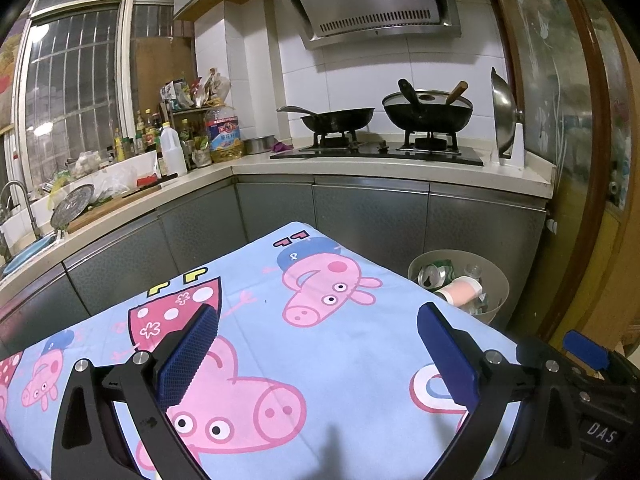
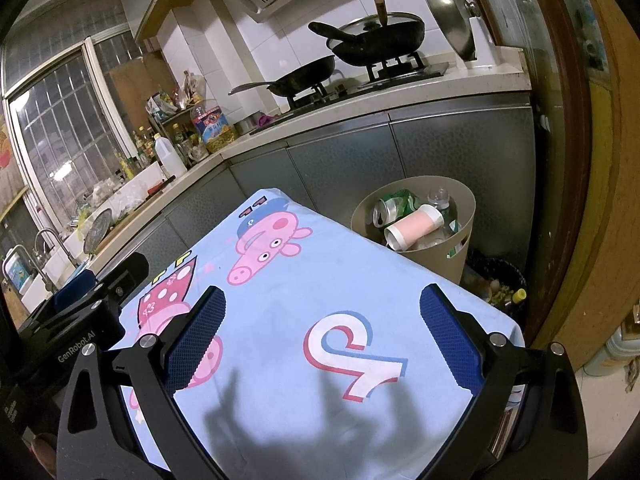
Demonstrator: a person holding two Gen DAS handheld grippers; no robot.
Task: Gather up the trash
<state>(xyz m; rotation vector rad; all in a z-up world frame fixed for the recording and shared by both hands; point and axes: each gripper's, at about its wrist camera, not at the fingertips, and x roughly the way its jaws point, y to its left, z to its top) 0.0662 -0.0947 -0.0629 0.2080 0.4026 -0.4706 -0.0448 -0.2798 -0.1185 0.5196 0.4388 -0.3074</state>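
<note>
Our left tongs (image 1: 316, 344) and right tongs (image 2: 322, 332) hover spread, empty, over the bare cartoon-cloth table (image 2: 320, 280). The trash (can, cup, apparently bottles) fills the bin (image 2: 466, 196) at right; we judge collecting finished.

Both wrist views face the stove (image 1: 376, 148) over the table (image 1: 352, 344).

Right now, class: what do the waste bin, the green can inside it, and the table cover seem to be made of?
Waste bin: probably matte beige plastic, smooth thin wall.
Green can: likely aluminium, shiny lid, dented body.
Table cover: printed woven fabric, soft and matte, draping over the edges.
</note>
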